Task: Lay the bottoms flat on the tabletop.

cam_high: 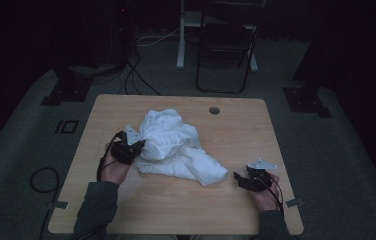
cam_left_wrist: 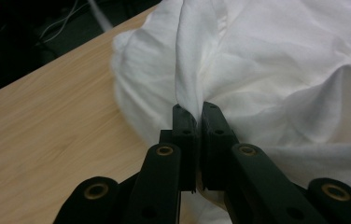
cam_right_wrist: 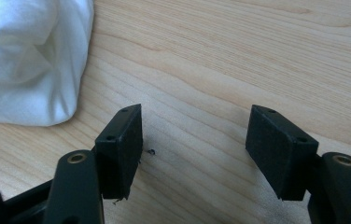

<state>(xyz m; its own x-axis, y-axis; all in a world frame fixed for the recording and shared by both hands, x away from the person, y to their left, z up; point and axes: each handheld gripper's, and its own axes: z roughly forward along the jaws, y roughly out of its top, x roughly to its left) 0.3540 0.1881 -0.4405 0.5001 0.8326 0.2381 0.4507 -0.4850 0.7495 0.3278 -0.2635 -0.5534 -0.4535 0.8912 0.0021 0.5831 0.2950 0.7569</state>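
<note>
The wooden table point(cam_high: 126, 215) carries a white cloth point(cam_high: 173, 145) heaped in soft crumpled folds near its middle, one rounded lobe trailing toward the near right. At the heap's left edge the left gripper point(cam_high: 137, 145) has its jaws pinched tight on a ridge of the fabric. The right gripper point(cam_high: 238, 177) sits near the right, jaws spread wide over bare wood, just beside the cloth's tip.
</note>
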